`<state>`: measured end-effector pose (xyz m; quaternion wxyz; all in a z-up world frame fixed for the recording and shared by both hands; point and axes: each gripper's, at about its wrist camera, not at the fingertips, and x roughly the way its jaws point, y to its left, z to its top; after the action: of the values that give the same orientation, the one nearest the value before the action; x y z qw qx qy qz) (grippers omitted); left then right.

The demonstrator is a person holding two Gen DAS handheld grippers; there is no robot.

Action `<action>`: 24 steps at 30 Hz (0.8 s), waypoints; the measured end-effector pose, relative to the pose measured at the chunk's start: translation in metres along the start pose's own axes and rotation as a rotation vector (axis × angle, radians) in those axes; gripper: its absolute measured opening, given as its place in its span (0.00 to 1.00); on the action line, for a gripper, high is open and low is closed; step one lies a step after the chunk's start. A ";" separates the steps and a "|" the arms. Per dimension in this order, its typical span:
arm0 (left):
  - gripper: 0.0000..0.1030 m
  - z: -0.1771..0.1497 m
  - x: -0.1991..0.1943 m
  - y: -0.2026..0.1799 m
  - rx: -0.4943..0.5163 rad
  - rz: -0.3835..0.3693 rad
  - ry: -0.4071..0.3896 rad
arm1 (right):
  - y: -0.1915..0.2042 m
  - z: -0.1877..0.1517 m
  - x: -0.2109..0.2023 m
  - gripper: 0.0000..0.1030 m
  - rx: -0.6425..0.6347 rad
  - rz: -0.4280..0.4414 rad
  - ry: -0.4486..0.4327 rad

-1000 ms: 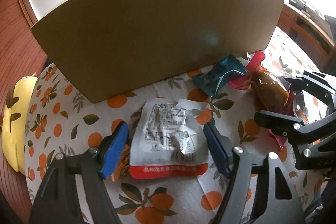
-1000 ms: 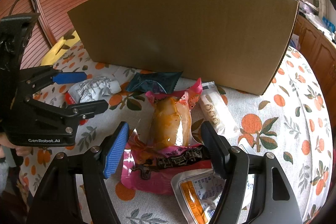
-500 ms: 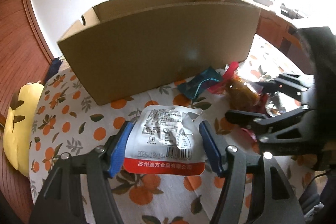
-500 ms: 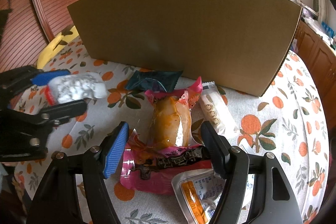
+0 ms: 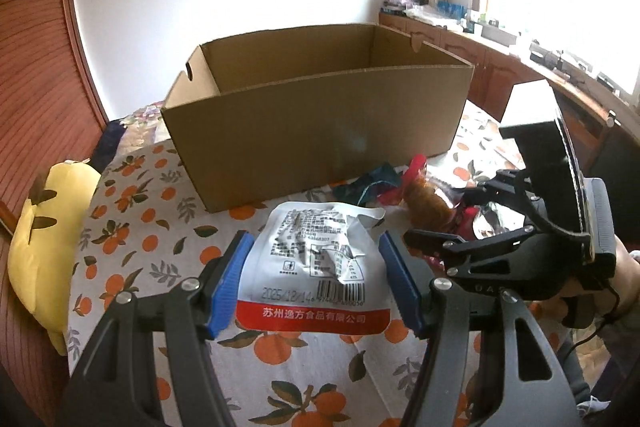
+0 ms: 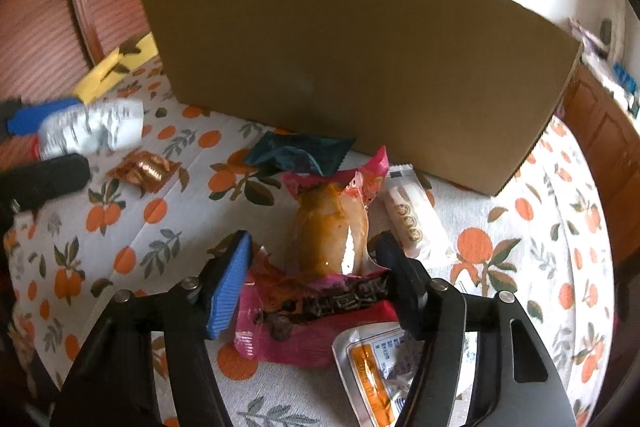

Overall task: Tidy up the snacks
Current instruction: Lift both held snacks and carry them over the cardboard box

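Note:
My left gripper (image 5: 316,279) is shut on a white snack pouch (image 5: 316,267) with a red bottom band and holds it raised above the table, in front of the open cardboard box (image 5: 316,131). The pouch also shows at the left of the right wrist view (image 6: 90,125). My right gripper (image 6: 316,279) is closing around a pink-wrapped pouch with an orange-brown snack (image 6: 328,231) that lies on the table; it is seen from the side in the left wrist view (image 5: 452,227).
On the orange-print tablecloth (image 6: 120,227) lie a teal packet (image 6: 300,153), a small copper-coloured wrapper (image 6: 142,169), a white stick pack (image 6: 412,215) and an orange-labelled pouch (image 6: 380,367). A yellow plush toy (image 5: 44,247) lies at the table's left edge.
My left gripper has lifted the white pouch off the table and high enough to look into the box. A copper wrapper now lies uncovered. My right gripper has stayed around the pink pouch.

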<state>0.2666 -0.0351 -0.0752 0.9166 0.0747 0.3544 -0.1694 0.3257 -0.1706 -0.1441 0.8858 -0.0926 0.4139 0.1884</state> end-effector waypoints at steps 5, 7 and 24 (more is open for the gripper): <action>0.63 0.005 -0.010 0.002 -0.002 -0.007 -0.027 | -0.004 0.007 -0.011 0.37 0.018 0.034 0.000; 0.63 0.006 -0.012 0.002 -0.002 -0.007 -0.031 | -0.006 0.010 -0.011 0.36 0.013 0.037 0.015; 0.63 0.042 -0.034 0.005 -0.008 -0.032 -0.131 | -0.009 0.023 -0.060 0.35 0.007 0.091 -0.087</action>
<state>0.2708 -0.0328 -0.0214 0.9352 0.0541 0.2956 -0.1872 0.3103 -0.1874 -0.0830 0.8938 -0.0621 0.3796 0.2308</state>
